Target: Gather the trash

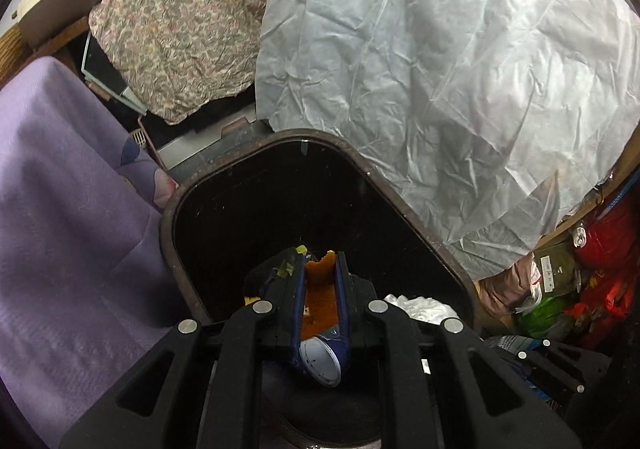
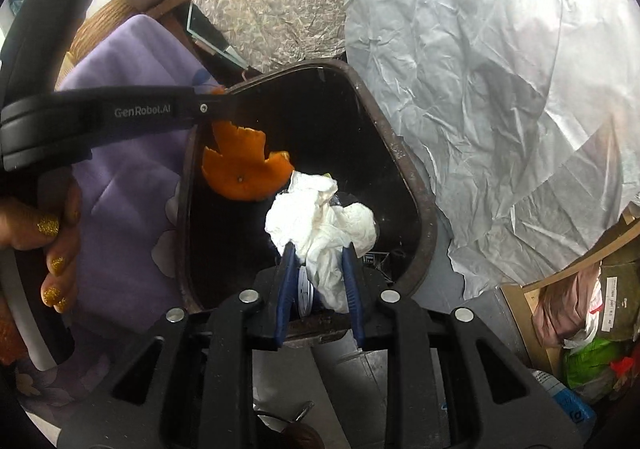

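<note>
A dark bin with a brown rim (image 1: 168, 217) (image 2: 394, 149) lies open below both grippers. My left gripper (image 1: 320, 263) is shut on a piece of orange peel (image 1: 320, 289), held over the bin's near part. In the right wrist view that left gripper (image 2: 216, 97) reaches in from the left, and the orange peel (image 2: 244, 165) hangs from it over the bin's left side. My right gripper (image 2: 318, 249) is shut on a crumpled white tissue (image 2: 320, 217) above the bin's near edge. The tissue (image 1: 420, 307) also shows low right in the left wrist view.
A crumpled pale sheet (image 1: 440, 69) covers things behind and right of the bin. Purple cloth (image 1: 60, 209) lies to its left, floral cloth (image 1: 180, 37) behind. Red and green bags (image 1: 600, 249) crowd the far right. A person's hand (image 2: 52, 245) grips the left gripper's handle.
</note>
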Motion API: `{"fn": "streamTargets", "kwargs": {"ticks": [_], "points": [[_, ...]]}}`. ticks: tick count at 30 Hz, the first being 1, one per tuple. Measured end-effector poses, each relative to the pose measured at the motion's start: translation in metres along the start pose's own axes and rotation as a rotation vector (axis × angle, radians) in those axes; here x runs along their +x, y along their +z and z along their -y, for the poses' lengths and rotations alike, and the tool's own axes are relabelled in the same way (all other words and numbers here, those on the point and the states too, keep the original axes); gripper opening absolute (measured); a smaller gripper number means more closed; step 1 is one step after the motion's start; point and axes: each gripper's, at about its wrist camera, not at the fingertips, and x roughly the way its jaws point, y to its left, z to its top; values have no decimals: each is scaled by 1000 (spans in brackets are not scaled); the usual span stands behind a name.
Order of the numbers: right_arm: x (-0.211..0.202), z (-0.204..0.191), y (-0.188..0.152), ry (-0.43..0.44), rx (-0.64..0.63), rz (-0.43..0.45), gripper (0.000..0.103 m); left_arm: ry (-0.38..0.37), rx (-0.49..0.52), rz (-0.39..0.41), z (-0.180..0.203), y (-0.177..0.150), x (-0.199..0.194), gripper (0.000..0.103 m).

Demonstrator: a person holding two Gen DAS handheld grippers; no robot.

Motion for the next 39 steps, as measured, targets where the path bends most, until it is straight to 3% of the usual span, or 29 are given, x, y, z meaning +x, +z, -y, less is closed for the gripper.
{"fn": "streamTargets", "kwargs": {"ticks": [4, 5, 6, 8, 12, 21, 28, 30, 32, 37, 39], "points": [[3, -4, 1, -8, -9, 5, 39, 1, -1, 13, 0, 2, 0, 20], [4, -5, 1, -12, -14, 4, 45, 4, 1, 16, 0, 2, -1, 30], [2, -6, 1, -16, -21, 8, 48, 9, 2, 21, 1, 3, -2, 46], [-2, -9, -1, -36, -38, 18, 50, 21, -9, 47, 0, 4, -7, 63], [-14, -7, -6, -52, -43, 40, 57, 14, -20, 69, -1, 7, -13, 67], [-52, 2, -11, -84, 8, 115, 61, 66, 37, 119, 11, 6, -30, 73], [-85, -5, -14, -106, 22, 189, 61, 107, 62, 272, 21, -7, -102, 83], [-99, -14, -14, -109, 5, 223, 62, 143, 59, 321, 22, -20, -125, 90], [-115, -25, -17, -103, -16, 266, 71, 188, 36, 382, 19, -41, -153, 96], [-151, -54, -34, -71, -53, 347, 73, 212, -39, 480, 8, -108, -214, 98], [-170, -70, -44, -55, -64, 390, 75, 273, -44, 554, 4, -138, -242, 98]]}}
